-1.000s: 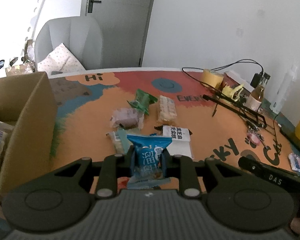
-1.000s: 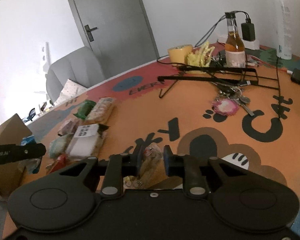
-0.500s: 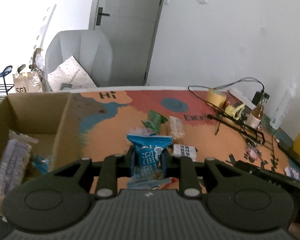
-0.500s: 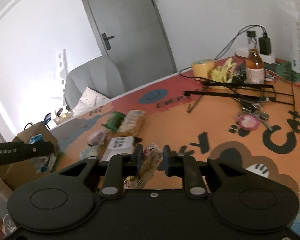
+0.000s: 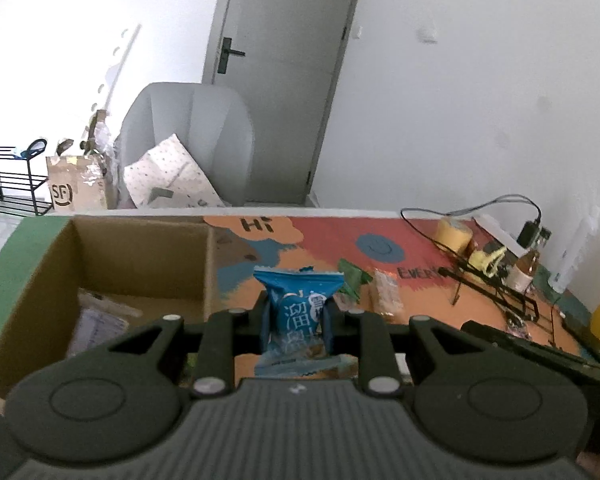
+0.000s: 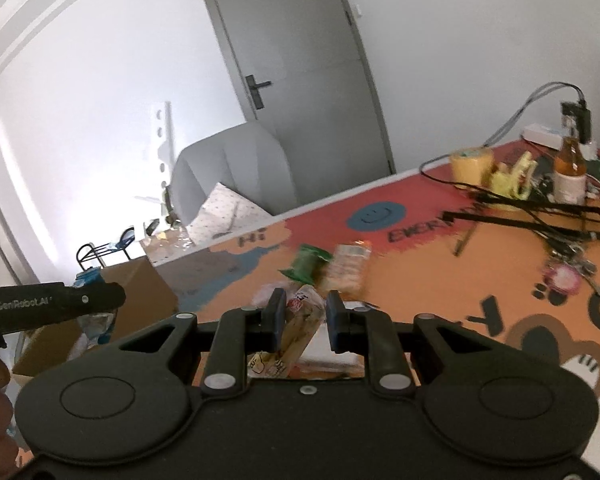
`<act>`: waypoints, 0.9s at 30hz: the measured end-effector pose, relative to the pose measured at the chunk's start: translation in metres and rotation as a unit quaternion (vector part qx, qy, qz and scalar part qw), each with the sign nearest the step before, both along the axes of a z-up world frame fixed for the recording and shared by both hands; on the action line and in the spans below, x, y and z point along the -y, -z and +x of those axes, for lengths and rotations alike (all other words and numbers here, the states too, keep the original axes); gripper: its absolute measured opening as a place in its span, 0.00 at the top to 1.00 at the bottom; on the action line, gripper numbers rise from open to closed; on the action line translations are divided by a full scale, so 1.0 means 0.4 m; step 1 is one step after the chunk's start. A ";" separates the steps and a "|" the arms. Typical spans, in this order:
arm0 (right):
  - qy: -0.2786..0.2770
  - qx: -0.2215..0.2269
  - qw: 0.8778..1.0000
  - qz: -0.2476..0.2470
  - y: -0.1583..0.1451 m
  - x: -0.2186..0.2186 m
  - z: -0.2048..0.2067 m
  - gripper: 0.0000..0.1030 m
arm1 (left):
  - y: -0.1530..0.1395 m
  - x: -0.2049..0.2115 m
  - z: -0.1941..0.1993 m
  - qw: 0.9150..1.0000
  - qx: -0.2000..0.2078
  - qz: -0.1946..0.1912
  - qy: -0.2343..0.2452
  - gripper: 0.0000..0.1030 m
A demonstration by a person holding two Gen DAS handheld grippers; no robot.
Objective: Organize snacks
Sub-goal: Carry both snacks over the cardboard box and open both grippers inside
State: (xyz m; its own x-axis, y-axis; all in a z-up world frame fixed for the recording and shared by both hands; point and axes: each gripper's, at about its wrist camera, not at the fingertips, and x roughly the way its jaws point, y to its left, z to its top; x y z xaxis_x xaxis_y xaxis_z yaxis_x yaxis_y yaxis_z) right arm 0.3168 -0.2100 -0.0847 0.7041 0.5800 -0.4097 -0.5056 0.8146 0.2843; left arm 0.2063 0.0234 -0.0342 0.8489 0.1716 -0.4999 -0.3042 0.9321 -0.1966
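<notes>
The left hand-held gripper [image 5: 296, 314] is clamped on a blue snack packet [image 5: 298, 312]. The packet stands upright between the pads, its long axis running up and down, crimped top edge uppermost and printed face toward the camera. It hangs above the near edge of the worktop [image 5: 420, 292], just right of the open cardboard box [image 5: 140, 256].

The right hand-held gripper [image 6: 302, 320] grips a tan snack packet [image 6: 296, 332]. This one is tilted, its long axis leaning from lower left to upper right, with the red-marked end uppermost.

The left wrist view looks into the box, where a pale wrapped packet [image 5: 96, 326] lies on the floor of the box against its left wall. On the worktop beyond lie a green packet [image 5: 352, 278] and a clear biscuit packet [image 5: 388, 294], near each other.

The right wrist view shows the box [image 6: 144, 288] only from outside, but it shows the left hand-held gripper [image 6: 52, 304] from the side, reaching toward the box. It also shows the green packet [image 6: 310, 262] and biscuit packet [image 6: 346, 266] side by side, and a white packet [image 6: 332, 350] just below the right hand-held gripper's fingers, largely hidden.
</notes>
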 end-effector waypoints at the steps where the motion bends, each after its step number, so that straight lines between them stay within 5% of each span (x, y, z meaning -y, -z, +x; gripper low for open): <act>1: -0.003 0.003 1.000 0.000 -0.005 -0.009 -0.004 0.81 | -0.003 -0.008 -0.004 1.000 0.002 0.000 -0.003 0.77; 27: -0.055 0.027 0.998 -0.015 -0.048 -0.218 -0.057 0.81 | 0.031 -0.223 -0.087 0.997 -0.022 -0.047 -0.065 0.71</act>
